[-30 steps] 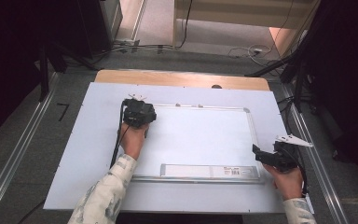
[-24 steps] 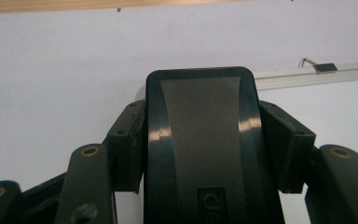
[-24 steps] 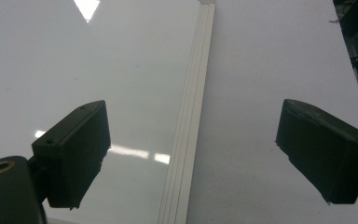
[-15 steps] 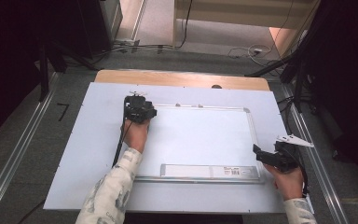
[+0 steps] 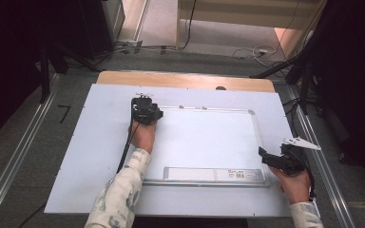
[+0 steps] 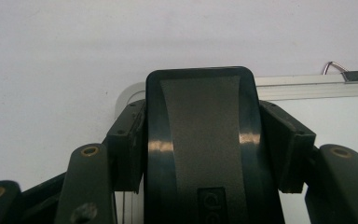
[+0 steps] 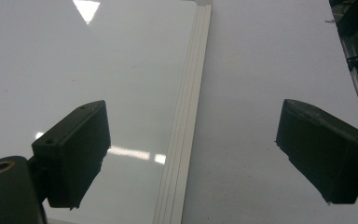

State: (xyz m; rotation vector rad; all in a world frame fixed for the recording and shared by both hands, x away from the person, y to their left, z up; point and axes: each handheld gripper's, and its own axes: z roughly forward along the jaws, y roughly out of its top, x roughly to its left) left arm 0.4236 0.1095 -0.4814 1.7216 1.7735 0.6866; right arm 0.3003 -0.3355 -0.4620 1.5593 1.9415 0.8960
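Note:
A white whiteboard (image 5: 204, 137) with a silver frame lies flat on the pale table sheet (image 5: 85, 156). My left gripper (image 5: 144, 100) sits at the board's far left corner and is shut on a black eraser (image 6: 198, 135) with a grey middle strip. Both pads press its sides, and the board's rounded corner (image 6: 128, 93) shows just behind it. My right gripper (image 5: 264, 157) is open near the board's near right corner. In the right gripper view its jaws (image 7: 193, 149) straddle the board's side frame (image 7: 186, 116) with nothing between them.
A silver pen tray (image 5: 214, 174) with a label runs along the board's near edge. A small metal hanger clip (image 6: 349, 74) sits on the far frame. A wooden strip (image 5: 185, 80) borders the table's far side, and metal rails (image 5: 321, 156) run along both sides.
The left gripper with the eraser has shifted a little toward the board's far left corner. The right gripper has stayed where it was.

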